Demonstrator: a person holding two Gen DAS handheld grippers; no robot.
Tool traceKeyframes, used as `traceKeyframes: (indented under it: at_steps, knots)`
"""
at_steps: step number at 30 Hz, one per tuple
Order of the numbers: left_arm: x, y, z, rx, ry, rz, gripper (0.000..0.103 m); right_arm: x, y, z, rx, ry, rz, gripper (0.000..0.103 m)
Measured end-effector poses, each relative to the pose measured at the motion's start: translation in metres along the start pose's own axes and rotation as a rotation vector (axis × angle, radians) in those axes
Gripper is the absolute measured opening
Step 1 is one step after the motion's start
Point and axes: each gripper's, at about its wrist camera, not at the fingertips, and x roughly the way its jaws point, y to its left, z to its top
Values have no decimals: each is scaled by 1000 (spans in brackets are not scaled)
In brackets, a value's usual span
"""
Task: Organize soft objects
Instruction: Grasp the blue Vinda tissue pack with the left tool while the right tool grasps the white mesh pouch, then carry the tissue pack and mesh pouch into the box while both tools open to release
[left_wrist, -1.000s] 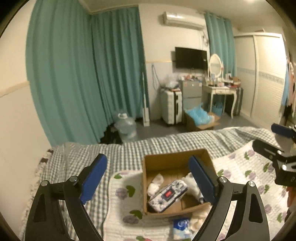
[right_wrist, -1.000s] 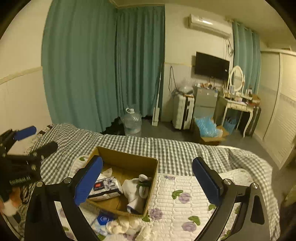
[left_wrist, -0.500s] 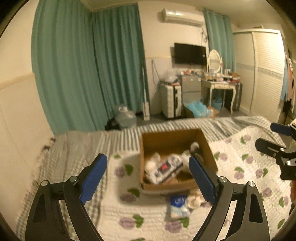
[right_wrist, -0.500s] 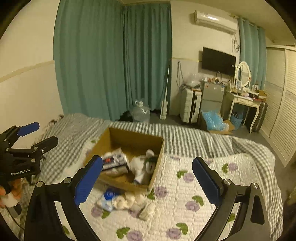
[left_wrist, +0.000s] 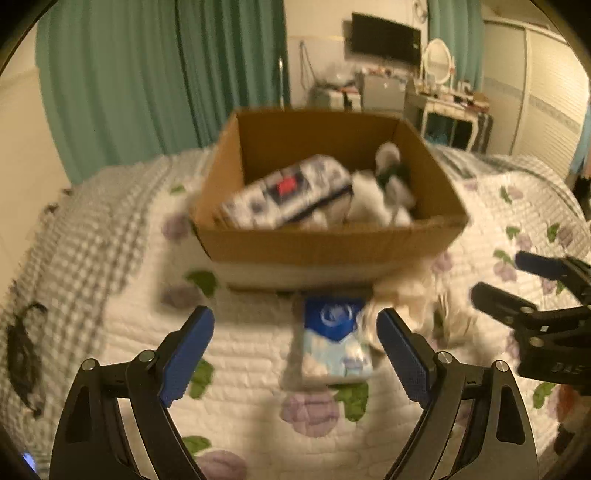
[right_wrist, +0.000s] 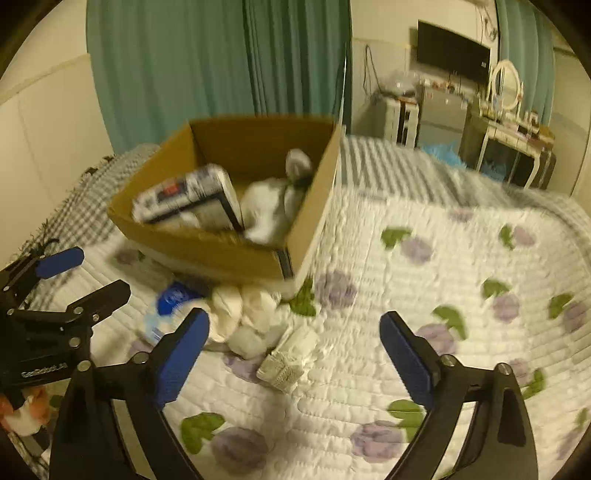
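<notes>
A brown cardboard box (left_wrist: 332, 251) (right_wrist: 221, 254) sits on the flowered quilt, holding a patterned tissue pack (left_wrist: 288, 195) (right_wrist: 184, 199) and a white plush toy (left_wrist: 384, 192) (right_wrist: 273, 206). A blue-and-white tissue pack (left_wrist: 334, 339) (right_wrist: 166, 306) lies just in front of the box. White rolled socks (right_wrist: 251, 317) (left_wrist: 417, 299) lie beside it. My left gripper (left_wrist: 295, 354) is open and empty just above the blue pack. My right gripper (right_wrist: 295, 354) is open and empty, near the socks; it also shows at the right of the left wrist view (left_wrist: 513, 280).
The quilt (right_wrist: 443, 295) spreads to the right over a checked blanket (left_wrist: 74, 240). Teal curtains (left_wrist: 147, 74) hang behind the bed. A dressing table (right_wrist: 509, 140), suitcase and TV stand across the room.
Both grippers have dropped down and moved forward toward the box; the box and the items in front of it now look much larger. Both stay open.
</notes>
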Motion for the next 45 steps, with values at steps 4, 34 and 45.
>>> traceKeyframes:
  at_steps: [4, 34, 45]
  knots:
    - [16, 3, -14, -3, 45, 2, 90, 40, -6, -19, 6, 83, 26, 77]
    - [35, -12, -32, 64, 140, -177, 52, 48, -10, -41, 48, 103, 7, 28]
    - [-29, 9, -27, 43, 70, -194, 51, -10, 16, -47, 65, 15, 20, 28]
